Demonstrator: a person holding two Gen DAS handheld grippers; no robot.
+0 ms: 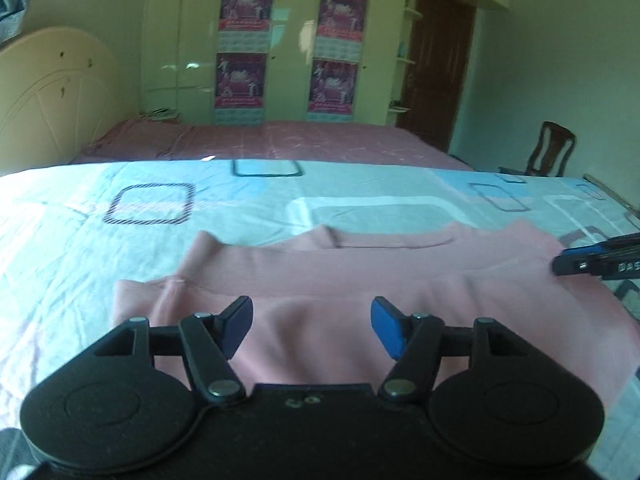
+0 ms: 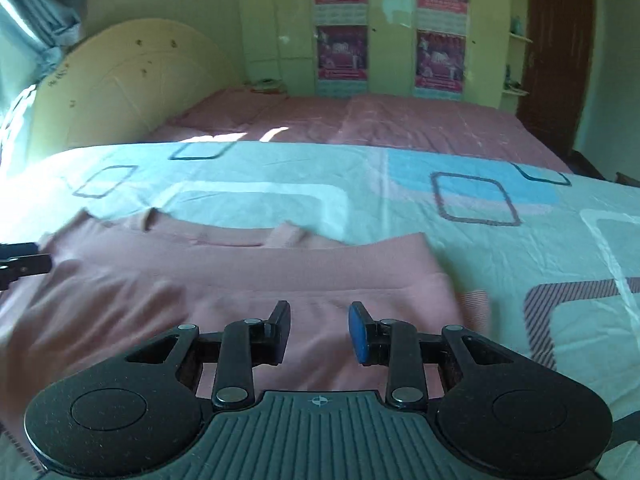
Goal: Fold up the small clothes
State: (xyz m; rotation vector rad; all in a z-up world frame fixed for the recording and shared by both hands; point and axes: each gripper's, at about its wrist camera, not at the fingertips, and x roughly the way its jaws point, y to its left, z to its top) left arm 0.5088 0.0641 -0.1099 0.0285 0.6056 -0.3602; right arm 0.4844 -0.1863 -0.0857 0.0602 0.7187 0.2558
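Observation:
A pink garment [image 1: 360,276] lies partly folded on a light blue patterned sheet [image 1: 100,208]. It also shows in the right wrist view [image 2: 240,276]. My left gripper [image 1: 312,328] is open and empty above the garment's near left part. My right gripper [image 2: 319,330] is open and empty above the garment's near right part. The right gripper's tip shows at the right edge of the left wrist view [image 1: 592,264], at the garment's right side. The left gripper's tip shows at the left edge of the right wrist view [image 2: 24,266].
The sheet [image 2: 500,248] spreads wide to the right of the garment. Behind it lies a bed with a pink cover [image 1: 280,140] and a cream headboard [image 1: 52,92]. A wardrobe with posters [image 1: 288,48], a brown door [image 1: 436,68] and a wooden chair [image 1: 548,152] stand further back.

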